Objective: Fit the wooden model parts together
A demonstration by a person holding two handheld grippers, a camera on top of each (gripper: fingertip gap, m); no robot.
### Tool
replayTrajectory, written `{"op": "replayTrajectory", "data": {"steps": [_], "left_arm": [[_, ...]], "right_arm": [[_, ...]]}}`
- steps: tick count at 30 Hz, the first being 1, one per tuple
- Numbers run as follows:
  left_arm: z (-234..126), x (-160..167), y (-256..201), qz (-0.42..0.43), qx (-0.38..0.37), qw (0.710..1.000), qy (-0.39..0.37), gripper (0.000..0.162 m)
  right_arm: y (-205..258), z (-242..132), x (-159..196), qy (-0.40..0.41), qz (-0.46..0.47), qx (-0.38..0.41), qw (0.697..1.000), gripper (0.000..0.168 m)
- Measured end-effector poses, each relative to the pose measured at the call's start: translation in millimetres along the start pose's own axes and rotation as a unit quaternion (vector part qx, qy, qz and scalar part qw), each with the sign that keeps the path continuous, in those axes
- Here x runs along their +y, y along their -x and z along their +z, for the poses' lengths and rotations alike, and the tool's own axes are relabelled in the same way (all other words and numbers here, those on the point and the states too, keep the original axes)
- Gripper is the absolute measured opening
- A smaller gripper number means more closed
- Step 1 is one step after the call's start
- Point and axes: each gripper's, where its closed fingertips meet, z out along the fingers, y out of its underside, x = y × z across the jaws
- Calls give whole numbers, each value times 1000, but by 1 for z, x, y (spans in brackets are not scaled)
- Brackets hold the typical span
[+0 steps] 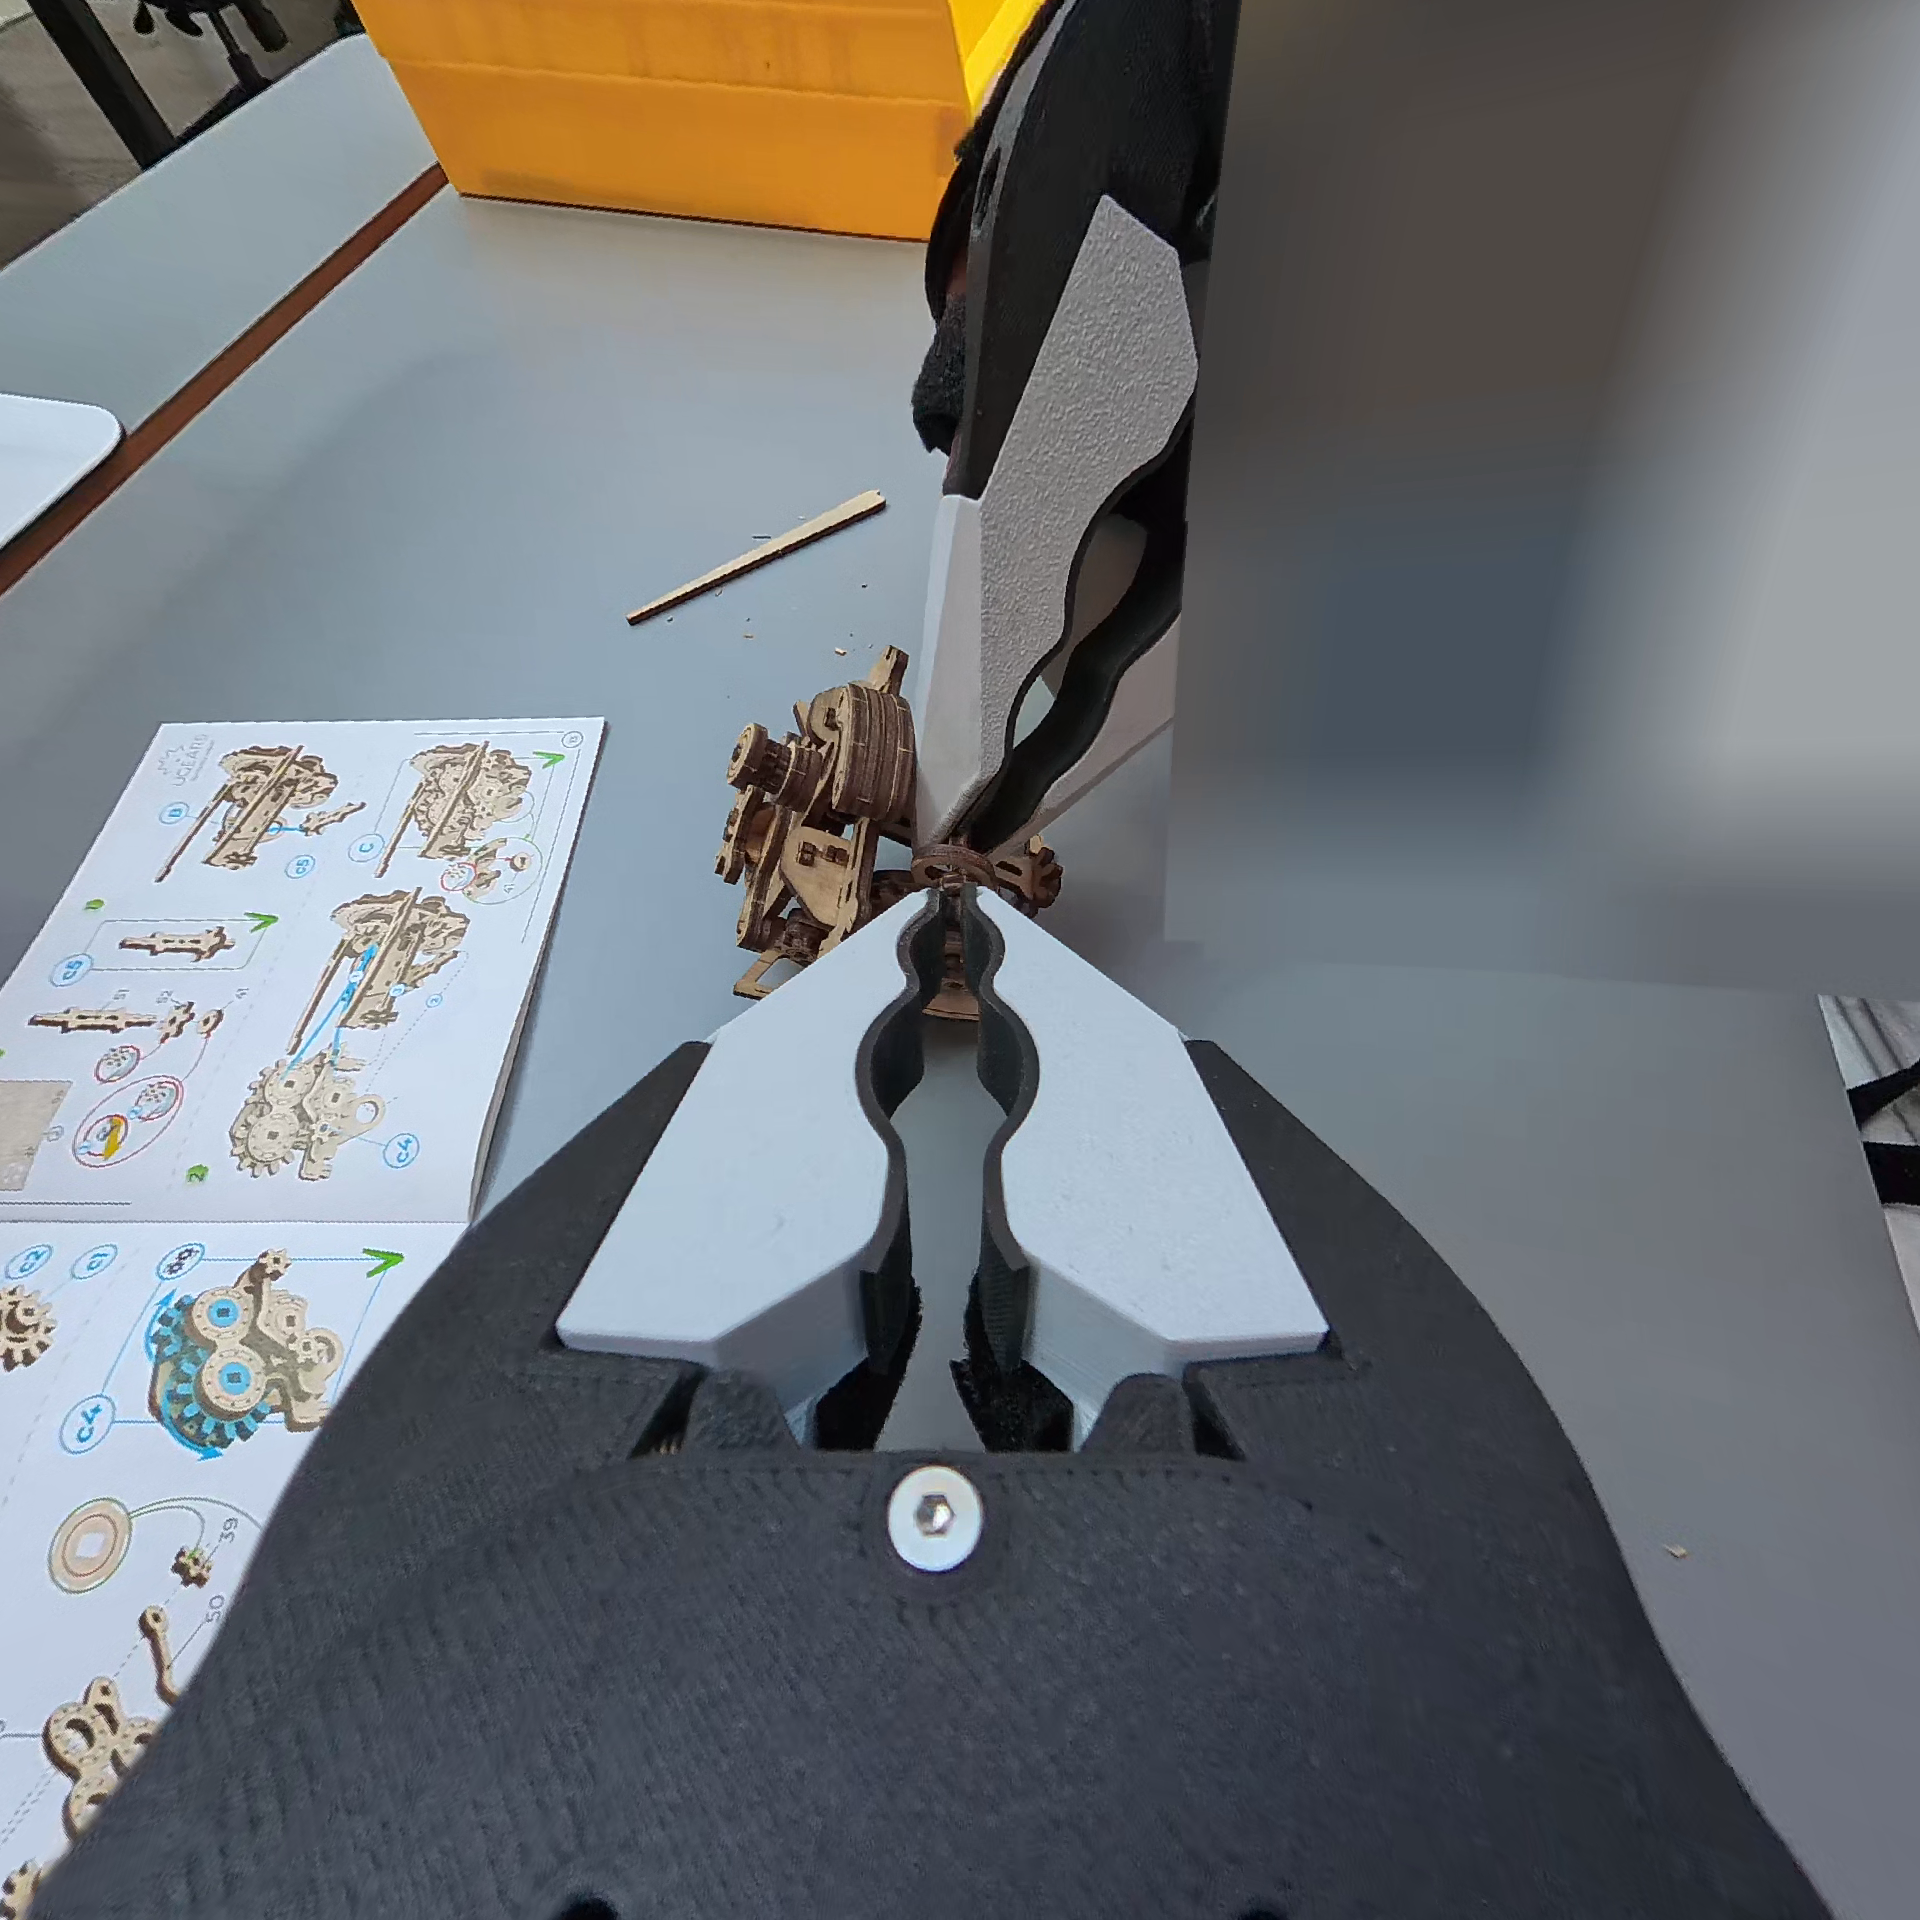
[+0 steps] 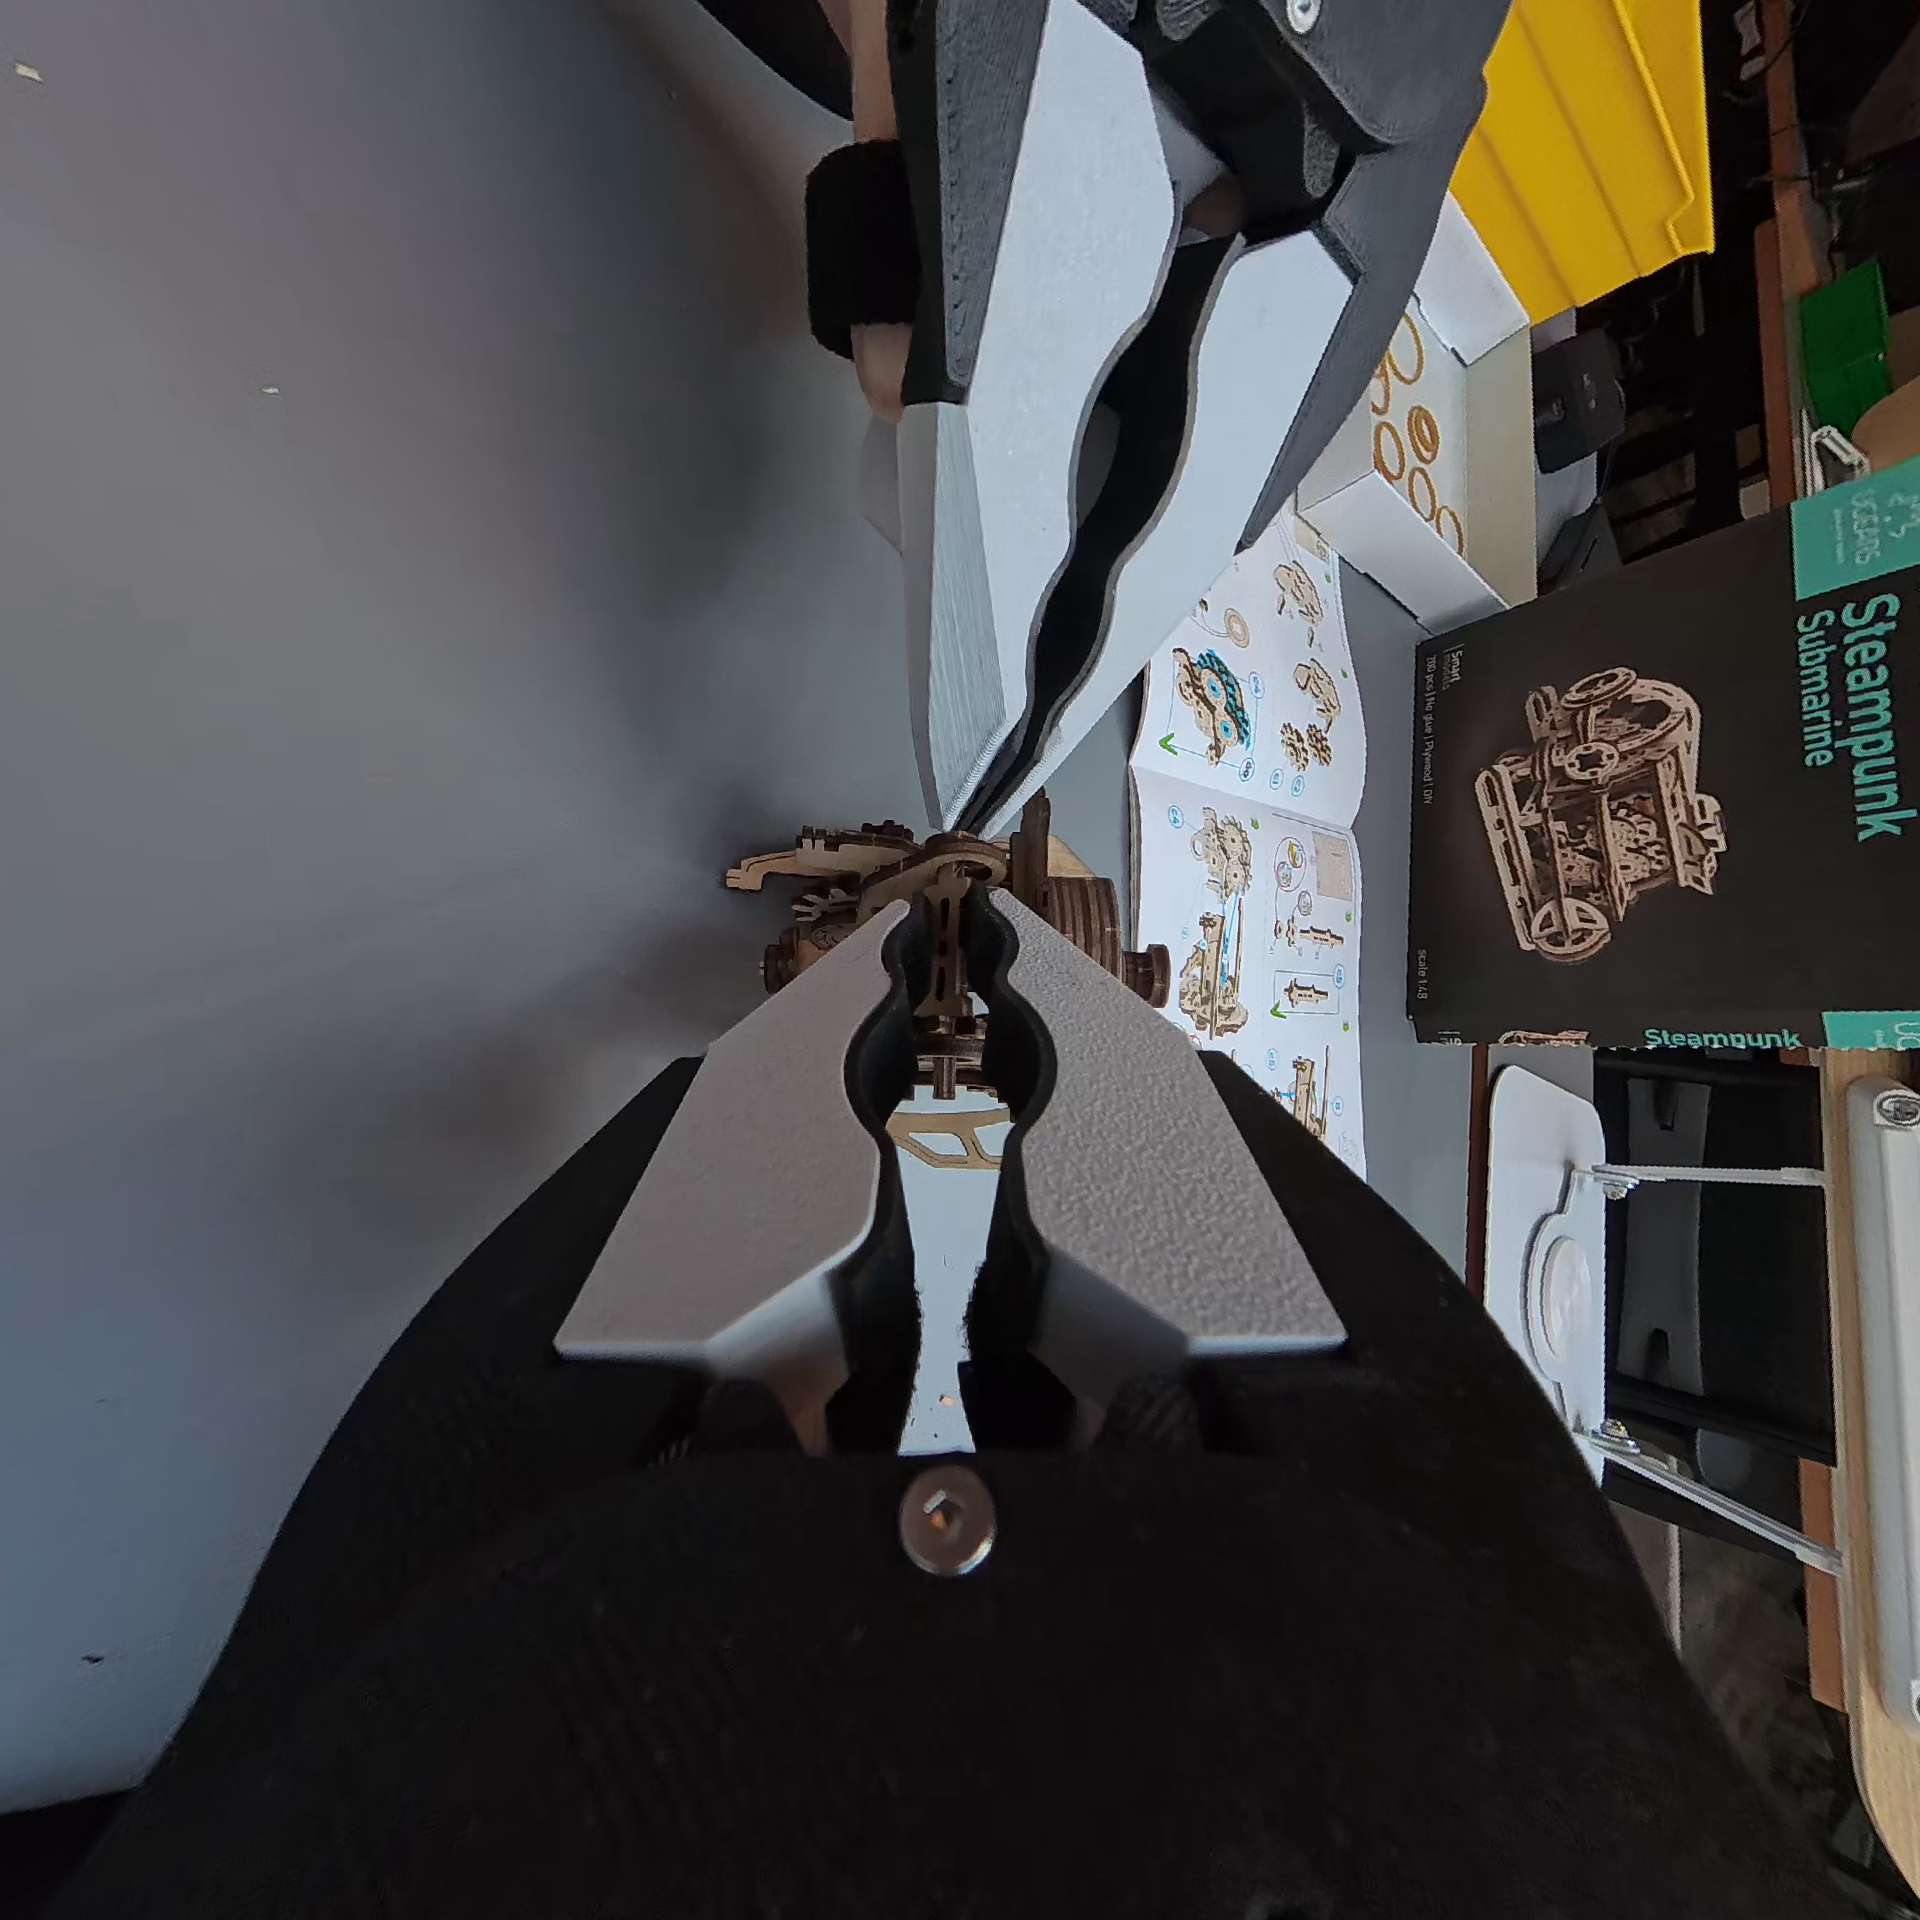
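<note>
The left claw (image 1: 943, 902) is clenched on a slim wooden shaft (image 2: 943, 940) whose tip carries a small wooden ring (image 1: 948, 860). The right claw (image 2: 948, 906) meets it tip to tip, and from the left wrist view it is pinched shut on that ring. Just behind the ring sits one partly built wooden model (image 1: 821, 821) on the grey surface (image 1: 499, 436). One loose wooden strip (image 1: 756, 557) lies beyond the model. One open instruction booklet (image 1: 312, 966) lies beside the model. Farther from the model are one dark kit box (image 2: 1662, 810), one white box (image 2: 1423, 457) holding wooden rings, and one yellow bin (image 1: 675, 94), contents unseen
</note>
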Motion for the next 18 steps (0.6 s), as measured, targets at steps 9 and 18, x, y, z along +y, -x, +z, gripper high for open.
{"op": "replayTrajectory", "data": {"steps": [9, 18], "left_arm": [[-5, -13, 13, -54, -9, 996, -71, 2], [-2, -9, 16, -88, -1, 994, -69, 2]], "right_arm": [[-15, -6, 2, -91, 160, -72, 980, 6], [-15, -3, 5, -127, 246, -126, 953, 6]]}}
